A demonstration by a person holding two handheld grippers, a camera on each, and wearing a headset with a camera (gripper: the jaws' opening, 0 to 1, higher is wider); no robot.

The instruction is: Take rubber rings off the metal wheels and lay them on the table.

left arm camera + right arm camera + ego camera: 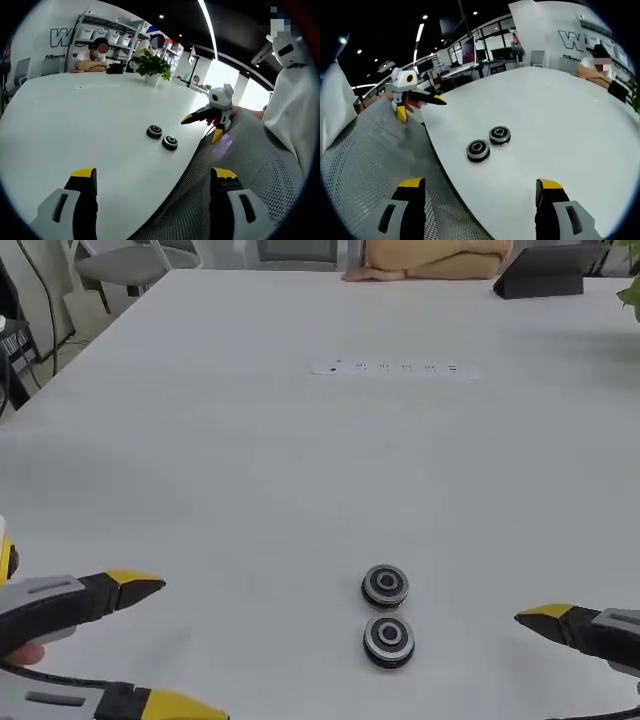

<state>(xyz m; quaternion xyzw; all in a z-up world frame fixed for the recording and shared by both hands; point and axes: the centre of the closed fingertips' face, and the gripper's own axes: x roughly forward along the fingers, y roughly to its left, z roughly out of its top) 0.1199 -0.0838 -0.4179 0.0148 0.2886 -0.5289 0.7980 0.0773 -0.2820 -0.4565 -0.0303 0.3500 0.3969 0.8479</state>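
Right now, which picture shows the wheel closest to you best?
The head view: it looks down on the near wheel, so its whole round face shows. The right gripper view shows it slanted; the left gripper view, smaller and darker.

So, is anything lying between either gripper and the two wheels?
Nothing visible does. Bare table runs from the open left gripper and the open right gripper to the far wheel and the near wheel, which sit close together.
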